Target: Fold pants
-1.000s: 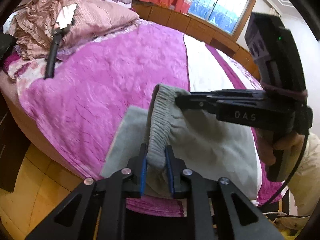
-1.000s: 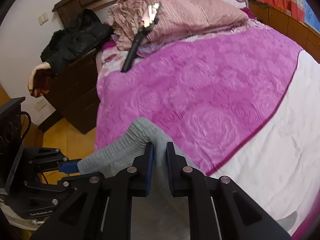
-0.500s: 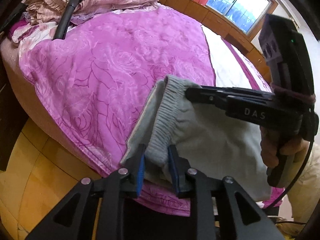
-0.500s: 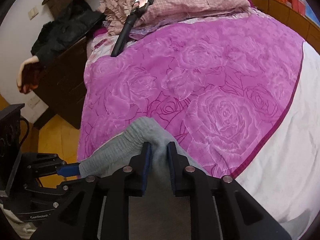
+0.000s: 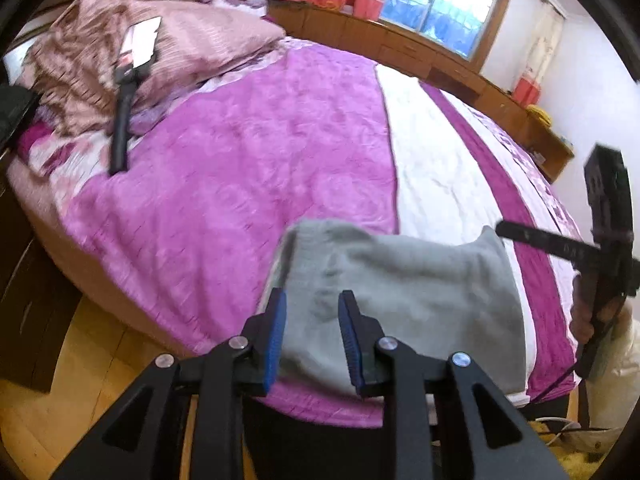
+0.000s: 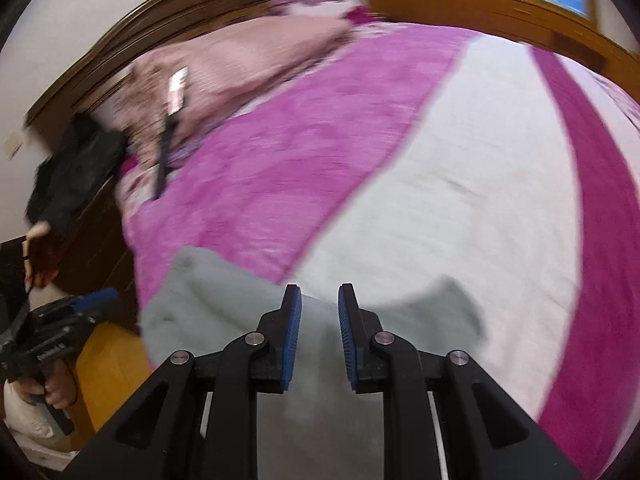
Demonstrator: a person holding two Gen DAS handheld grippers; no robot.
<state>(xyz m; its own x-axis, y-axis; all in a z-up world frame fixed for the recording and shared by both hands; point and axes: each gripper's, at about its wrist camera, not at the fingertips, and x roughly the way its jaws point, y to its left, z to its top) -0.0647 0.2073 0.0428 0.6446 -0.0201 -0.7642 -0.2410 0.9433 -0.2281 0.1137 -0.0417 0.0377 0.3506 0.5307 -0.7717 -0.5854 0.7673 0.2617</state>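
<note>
The grey pants (image 5: 404, 292) lie folded on the near edge of the bed, over the purple and white cover. My left gripper (image 5: 312, 304) is open just above their near left part, nothing between its blue pads. My right gripper (image 6: 319, 300) is open above the pants (image 6: 224, 300) too, and empty. The right gripper also shows in the left wrist view (image 5: 600, 240) at the far right, held off the pants' right corner. The left gripper shows in the right wrist view (image 6: 68, 316) at the lower left, beside the bed.
The bed cover (image 5: 248, 168) is purple with a white band (image 5: 432, 176). A pink quilt (image 5: 192, 48) and a black stick holding a phone (image 5: 124, 112) lie at the head. Dark nightstand with black clothes (image 6: 72, 168) stands left. Wooden floor (image 5: 80, 360) lies below the bed edge.
Both grippers have opened and let go of the pants' waistband. The pants now lie flat on the bed. Both grippers have pulled back and apart.
</note>
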